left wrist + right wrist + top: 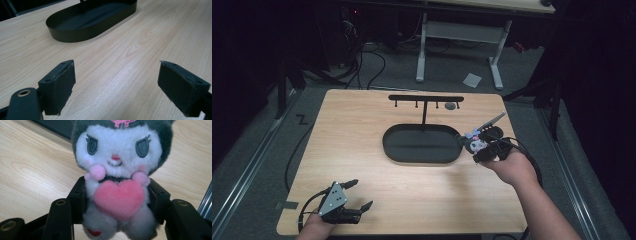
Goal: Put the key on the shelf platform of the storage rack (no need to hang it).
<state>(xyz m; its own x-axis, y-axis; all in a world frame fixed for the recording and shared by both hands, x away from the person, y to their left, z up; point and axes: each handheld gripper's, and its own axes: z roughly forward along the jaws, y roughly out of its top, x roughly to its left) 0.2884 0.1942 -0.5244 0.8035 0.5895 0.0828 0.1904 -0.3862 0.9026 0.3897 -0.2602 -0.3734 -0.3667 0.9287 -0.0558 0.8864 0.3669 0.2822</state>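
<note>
Small plush toy (116, 177) sits pinched at its body between the right gripper (484, 147) jaws, face toward the camera, just right of the black oval tray (392, 150), likely headed for the hook stand (426, 98) beyond; left gripper (354, 195) idles spread wide, well apart.

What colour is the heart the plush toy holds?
Pink; the heart on the plush toy shows best in the right gripper view.
</note>
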